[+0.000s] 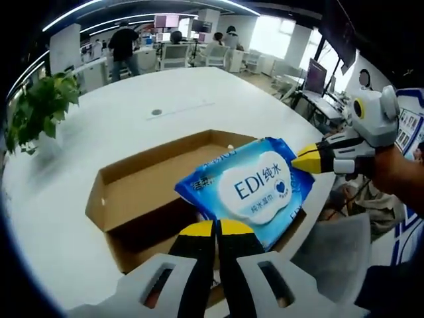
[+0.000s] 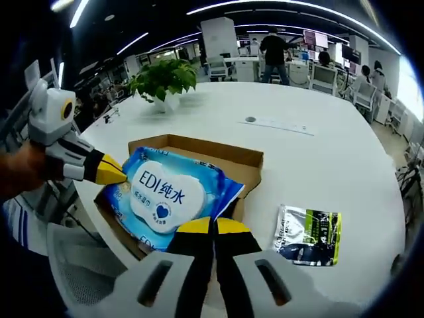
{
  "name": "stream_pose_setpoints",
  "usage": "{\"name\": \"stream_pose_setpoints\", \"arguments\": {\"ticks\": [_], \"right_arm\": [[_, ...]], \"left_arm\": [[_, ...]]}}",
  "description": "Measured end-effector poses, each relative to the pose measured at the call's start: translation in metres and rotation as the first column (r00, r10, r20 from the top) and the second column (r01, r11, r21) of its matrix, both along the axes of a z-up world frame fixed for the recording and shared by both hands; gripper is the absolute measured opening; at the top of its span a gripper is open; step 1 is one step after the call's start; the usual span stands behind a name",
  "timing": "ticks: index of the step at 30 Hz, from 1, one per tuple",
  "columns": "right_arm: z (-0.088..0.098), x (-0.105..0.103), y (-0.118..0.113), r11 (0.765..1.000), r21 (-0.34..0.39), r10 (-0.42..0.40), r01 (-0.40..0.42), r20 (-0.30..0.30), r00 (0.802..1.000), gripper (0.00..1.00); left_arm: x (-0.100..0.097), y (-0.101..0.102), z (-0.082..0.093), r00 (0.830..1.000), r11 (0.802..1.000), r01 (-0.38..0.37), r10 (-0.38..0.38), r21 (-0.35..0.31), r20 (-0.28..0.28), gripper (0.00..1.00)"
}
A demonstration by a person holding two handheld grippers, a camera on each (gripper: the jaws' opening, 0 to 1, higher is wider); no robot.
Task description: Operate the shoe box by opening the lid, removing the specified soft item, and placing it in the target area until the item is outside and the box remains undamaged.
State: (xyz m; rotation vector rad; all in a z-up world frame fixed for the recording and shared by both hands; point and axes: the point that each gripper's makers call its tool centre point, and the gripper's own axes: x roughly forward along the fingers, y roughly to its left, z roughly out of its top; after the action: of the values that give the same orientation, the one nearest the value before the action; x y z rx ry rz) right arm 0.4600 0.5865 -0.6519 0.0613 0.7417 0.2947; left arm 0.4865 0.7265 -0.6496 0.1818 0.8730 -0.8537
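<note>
A blue wet-wipes pack (image 1: pixel 255 189) with a white label hangs over the open cardboard shoe box (image 1: pixel 132 189) on the white table. My left gripper (image 1: pixel 215 228) is shut on the pack's near edge. My right gripper (image 1: pixel 299 159) comes in from the right and pinches the pack's far corner with its yellow tips. In the right gripper view the same pack (image 2: pixel 165 192) lies above the box (image 2: pixel 222 151). There my right gripper (image 2: pixel 213 226) is shut on the pack's edge, and my left gripper (image 2: pixel 119 173) holds the opposite side. The box lid is not visible.
A silver and green pouch (image 2: pixel 308 235) lies on the table right of the box. A potted plant (image 2: pixel 162 79) stands at the table's far side. The table edge (image 1: pixel 328 192) runs close to the box. People and office chairs (image 1: pixel 173 56) fill the background.
</note>
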Motion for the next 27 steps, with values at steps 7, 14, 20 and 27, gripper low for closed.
{"name": "stream_pose_setpoints", "arguments": {"ticks": [7,14,20,27], "right_arm": [[0.0,-0.003,-0.023,1.0,-0.006,-0.026,0.026,-0.001,1.0,0.0],[-0.005,-0.007,-0.044,0.998,-0.001,-0.055,0.055,-0.005,0.998,0.0],[-0.003,-0.013,-0.06,0.997,-0.002,-0.073,0.073,-0.006,0.997,0.0],[0.0,-0.018,-0.086,0.995,-0.012,-0.102,0.102,-0.003,0.995,0.0]], "left_arm": [[-0.007,-0.023,0.0,0.999,0.999,0.038,-0.038,0.001,0.002,0.0],[-0.012,-0.043,-0.001,0.998,0.998,0.064,-0.064,0.004,-0.004,0.0],[-0.013,-0.061,0.001,0.996,0.996,0.087,-0.087,0.005,0.001,0.0],[-0.02,-0.087,0.003,0.992,0.992,0.124,-0.125,-0.005,-0.001,0.0]]}}
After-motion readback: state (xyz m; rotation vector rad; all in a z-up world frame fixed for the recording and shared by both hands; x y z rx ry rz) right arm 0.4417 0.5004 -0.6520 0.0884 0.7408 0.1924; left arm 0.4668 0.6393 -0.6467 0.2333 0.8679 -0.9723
